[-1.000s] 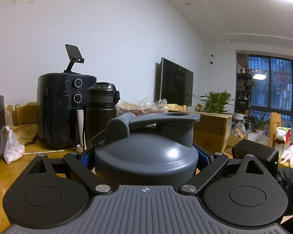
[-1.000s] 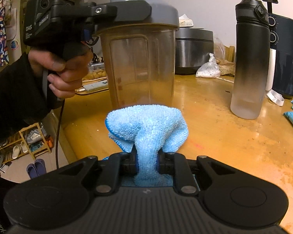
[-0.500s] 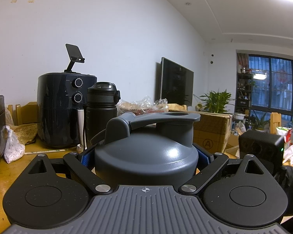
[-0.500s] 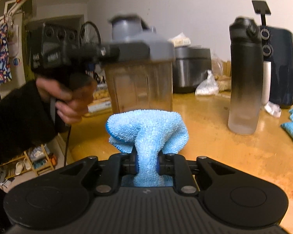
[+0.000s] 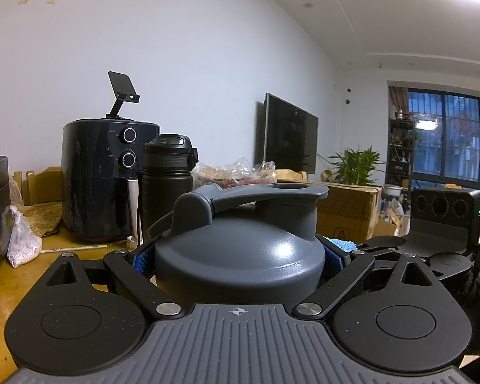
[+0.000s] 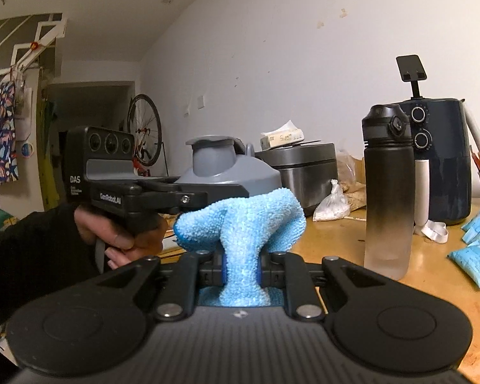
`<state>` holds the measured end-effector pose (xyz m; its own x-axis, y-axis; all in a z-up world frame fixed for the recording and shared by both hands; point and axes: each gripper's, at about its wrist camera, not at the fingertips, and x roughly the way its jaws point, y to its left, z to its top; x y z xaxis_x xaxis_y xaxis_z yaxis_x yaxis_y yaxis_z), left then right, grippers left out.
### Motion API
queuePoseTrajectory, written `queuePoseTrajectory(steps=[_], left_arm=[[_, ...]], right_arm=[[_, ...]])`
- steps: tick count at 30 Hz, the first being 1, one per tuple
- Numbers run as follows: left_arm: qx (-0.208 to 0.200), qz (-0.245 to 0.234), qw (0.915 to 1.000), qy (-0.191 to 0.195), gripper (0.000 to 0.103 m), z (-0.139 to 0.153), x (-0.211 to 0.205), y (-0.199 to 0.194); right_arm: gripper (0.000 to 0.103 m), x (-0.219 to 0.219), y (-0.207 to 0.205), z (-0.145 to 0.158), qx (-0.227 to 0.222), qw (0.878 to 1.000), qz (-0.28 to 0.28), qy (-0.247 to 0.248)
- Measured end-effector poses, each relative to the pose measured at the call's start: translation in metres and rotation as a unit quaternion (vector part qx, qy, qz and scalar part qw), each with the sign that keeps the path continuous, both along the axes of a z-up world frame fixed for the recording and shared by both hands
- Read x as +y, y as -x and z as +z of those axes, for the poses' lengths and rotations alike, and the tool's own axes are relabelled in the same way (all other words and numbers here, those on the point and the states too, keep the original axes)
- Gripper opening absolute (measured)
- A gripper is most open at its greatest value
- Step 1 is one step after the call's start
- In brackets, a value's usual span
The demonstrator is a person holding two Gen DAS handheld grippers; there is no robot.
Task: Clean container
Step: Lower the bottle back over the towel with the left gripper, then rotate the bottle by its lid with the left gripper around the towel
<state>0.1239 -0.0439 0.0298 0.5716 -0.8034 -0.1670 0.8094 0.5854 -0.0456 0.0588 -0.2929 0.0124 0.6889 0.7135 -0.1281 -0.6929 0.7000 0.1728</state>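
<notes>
Left tongs (image 5: 238,256) clamp the grey-lidded container (image 5: 240,249) by its lid. Right tongs (image 6: 240,268) pinch a blue cloth (image 6: 240,224), bunched against the lid's near side. Wiping step; next, rub the cloth across the lid.

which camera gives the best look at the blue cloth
The right wrist view. There the blue cloth fills the centre, bunched and pinched in the right gripper. The left wrist view shows only a small blue corner of it past the shaker lid the left gripper clamps.
</notes>
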Motion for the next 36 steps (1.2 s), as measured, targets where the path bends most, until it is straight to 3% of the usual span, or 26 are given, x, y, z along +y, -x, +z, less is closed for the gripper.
queuePoseTrajectory(steps=[36], left_arm=[[-0.002,0.004,1.0,0.0,0.096,0.0,-0.002,-0.001]], right_arm=[[0.012,-0.041,0.055,-0.003,0.004,0.999,-0.038,-0.01]])
